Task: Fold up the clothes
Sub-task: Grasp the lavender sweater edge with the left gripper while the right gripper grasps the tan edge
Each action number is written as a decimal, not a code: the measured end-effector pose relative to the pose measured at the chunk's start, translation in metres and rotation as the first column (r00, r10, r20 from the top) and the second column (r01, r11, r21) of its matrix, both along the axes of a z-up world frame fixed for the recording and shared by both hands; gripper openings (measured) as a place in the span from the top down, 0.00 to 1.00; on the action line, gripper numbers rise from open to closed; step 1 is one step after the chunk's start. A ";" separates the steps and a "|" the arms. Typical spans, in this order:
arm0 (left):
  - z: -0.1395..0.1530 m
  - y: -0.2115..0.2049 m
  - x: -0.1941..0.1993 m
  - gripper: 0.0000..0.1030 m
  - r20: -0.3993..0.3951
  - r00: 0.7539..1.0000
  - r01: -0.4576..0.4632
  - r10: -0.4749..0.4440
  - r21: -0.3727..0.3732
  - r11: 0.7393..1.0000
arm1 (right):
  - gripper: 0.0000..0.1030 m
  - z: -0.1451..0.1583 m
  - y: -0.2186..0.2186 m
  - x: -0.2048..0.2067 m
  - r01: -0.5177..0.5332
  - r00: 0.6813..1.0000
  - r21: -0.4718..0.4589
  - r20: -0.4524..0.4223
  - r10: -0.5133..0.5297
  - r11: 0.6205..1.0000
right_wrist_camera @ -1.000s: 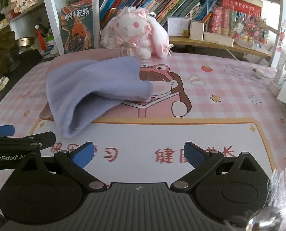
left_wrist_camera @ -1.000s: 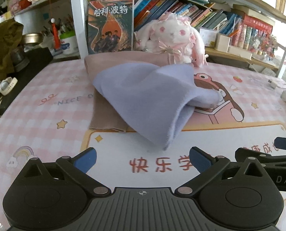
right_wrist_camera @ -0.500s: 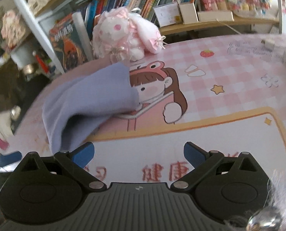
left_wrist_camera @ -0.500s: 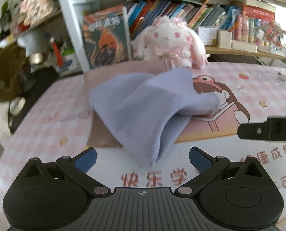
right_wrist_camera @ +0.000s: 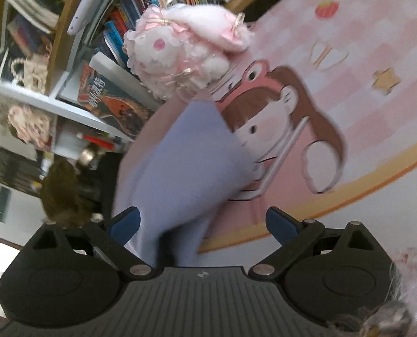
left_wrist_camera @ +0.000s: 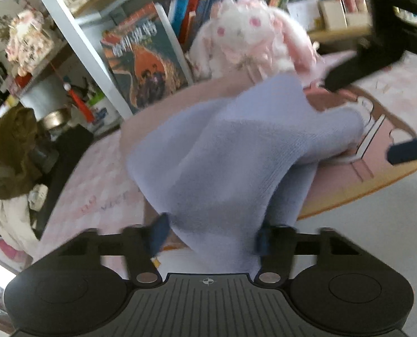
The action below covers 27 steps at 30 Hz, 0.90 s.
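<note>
L tongs (left_wrist_camera: 210, 237) astride lilac cloth (left_wrist_camera: 236, 151) hem; R tongs (right_wrist_camera: 203, 221) agape | cloth btwn

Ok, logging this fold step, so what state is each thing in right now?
lavender cloth: bunched, partly folded, on pink cloth
pink cloth: flat on the mat
left hand-held gripper: open, cloth between fingers
right hand-held gripper: open
plush rabbit: sitting behind cloths

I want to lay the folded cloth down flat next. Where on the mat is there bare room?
The white panel of the mat, right of the lavender cloth and nearer than the cartoon girl print, is bare. So is the pink checked area around the star. The back is crowded: plush bunny, books and pink garment.
</note>
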<state>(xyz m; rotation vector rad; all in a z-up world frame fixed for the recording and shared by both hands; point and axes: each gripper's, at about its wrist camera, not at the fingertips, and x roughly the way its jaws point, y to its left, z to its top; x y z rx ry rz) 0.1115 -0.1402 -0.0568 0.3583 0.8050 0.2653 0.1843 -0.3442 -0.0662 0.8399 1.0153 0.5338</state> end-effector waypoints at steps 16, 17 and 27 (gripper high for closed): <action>0.061 -0.030 -0.035 0.90 0.169 0.958 0.224 -0.230 0.050 0.973 | 0.89 0.013 0.001 0.027 0.037 0.999 0.151 -0.017 -0.035 0.988; 0.075 -0.037 -0.040 0.90 0.209 0.941 0.260 -0.265 0.050 0.964 | 0.89 0.030 -0.007 0.028 0.040 0.999 0.198 0.028 -0.046 0.979; 0.270 -0.055 -0.105 0.90 0.789 0.514 0.618 -0.337 -0.068 0.783 | 0.90 0.287 -0.051 0.009 -0.211 0.705 0.403 0.694 -0.147 0.891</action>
